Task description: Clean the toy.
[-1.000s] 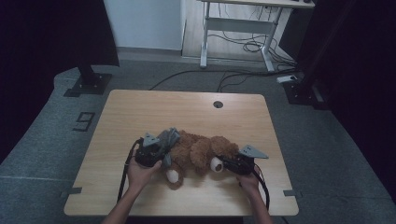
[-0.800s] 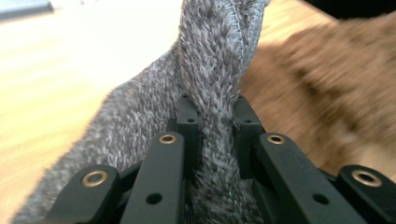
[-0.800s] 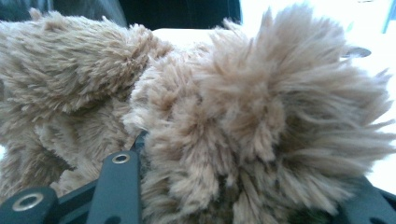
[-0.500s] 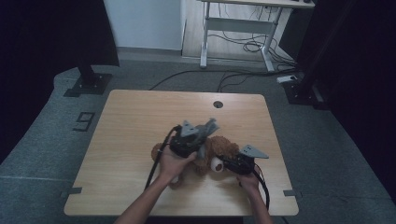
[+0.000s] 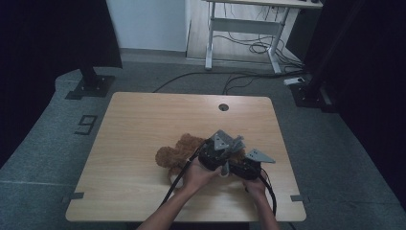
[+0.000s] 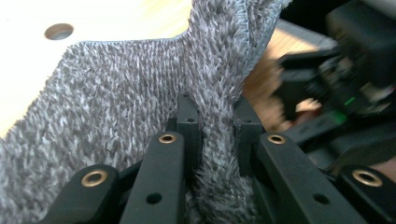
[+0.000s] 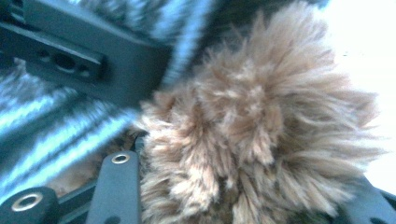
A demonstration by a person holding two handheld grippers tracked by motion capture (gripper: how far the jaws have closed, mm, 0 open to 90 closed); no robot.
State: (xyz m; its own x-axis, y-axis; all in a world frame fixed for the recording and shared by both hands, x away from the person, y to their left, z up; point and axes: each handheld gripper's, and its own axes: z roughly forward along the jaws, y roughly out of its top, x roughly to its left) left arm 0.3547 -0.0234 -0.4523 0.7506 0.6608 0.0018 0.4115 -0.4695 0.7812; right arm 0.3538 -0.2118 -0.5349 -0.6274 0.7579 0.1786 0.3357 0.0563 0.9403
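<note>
the grey knit garment (image 6: 140,107) is pinched in a fold between the left gripper (image 6: 217,135)'s jaws, its far edge cut off. beside it, the right gripper (image 7: 233,186) is clamped on the brown teddy bear (image 7: 261,140), blurred fur hiding the jaw tips.

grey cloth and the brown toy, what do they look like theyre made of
The grey cloth looks like knitted or terry fabric: short looped nap in mixed grey and white, with a stitched hem along its edge. The brown toy looks like synthetic plush, judging by its long, shaggy tan fibres. Neither fibre type can be told for certain.
</note>
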